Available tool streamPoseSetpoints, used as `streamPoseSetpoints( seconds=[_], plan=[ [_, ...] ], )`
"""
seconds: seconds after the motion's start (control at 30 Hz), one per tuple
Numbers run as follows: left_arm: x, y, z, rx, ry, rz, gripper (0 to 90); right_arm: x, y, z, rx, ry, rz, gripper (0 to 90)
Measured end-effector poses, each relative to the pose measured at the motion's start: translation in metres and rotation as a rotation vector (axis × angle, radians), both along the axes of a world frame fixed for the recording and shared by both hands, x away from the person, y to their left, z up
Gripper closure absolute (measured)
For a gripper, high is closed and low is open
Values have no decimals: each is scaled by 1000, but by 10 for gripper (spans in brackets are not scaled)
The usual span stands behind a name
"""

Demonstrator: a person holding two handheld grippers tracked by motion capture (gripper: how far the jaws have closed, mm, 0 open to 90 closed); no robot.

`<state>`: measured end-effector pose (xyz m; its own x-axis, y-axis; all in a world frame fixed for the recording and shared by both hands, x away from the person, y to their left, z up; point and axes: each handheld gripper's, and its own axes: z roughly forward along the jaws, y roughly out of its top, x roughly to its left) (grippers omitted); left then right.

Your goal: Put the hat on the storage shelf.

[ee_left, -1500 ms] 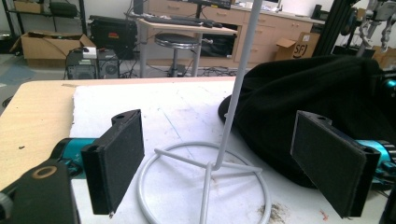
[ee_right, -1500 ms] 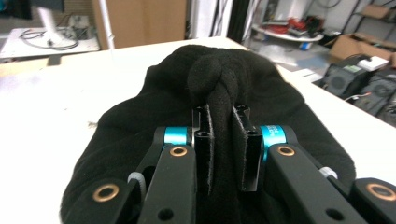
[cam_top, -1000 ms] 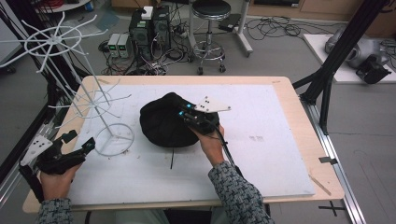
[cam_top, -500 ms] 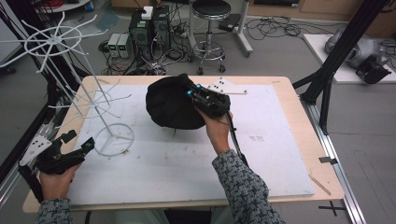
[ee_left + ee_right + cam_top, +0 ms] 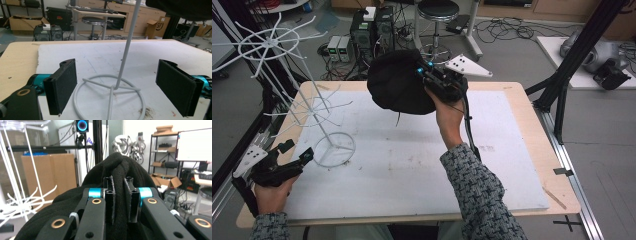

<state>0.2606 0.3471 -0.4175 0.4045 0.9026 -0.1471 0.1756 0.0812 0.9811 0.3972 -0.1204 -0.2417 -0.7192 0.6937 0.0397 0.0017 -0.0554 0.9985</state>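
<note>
Holding a soft black knitted hat point(image 5: 399, 90) in the air above the table's far edge, your right gripper point(image 5: 432, 80) has its jaws pinched shut on a fold of the fabric. Your left gripper point(image 5: 294, 159) rests wide open and empty by the round base of the white wire display stand point(image 5: 319, 105). Carry the hat level toward a stand prong, opening downward. Which side is the hat's opening is hard to make out

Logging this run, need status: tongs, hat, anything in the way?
Right tongs shut on hat, lifted above the table. Left tongs open, by the rack base. Rack arms near the hat.
</note>
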Motion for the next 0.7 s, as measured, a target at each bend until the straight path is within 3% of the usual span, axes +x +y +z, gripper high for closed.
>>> streamPoseSetpoints(
  seconds=[0.5,0.7],
  plan=[
    [-1,2,0,-6,-5,10,174,5,3,45,78,-43,24,821],
    [-1,3,0,-4,-6,7,174,6,5,61,134,-49,48,821]
  ],
)
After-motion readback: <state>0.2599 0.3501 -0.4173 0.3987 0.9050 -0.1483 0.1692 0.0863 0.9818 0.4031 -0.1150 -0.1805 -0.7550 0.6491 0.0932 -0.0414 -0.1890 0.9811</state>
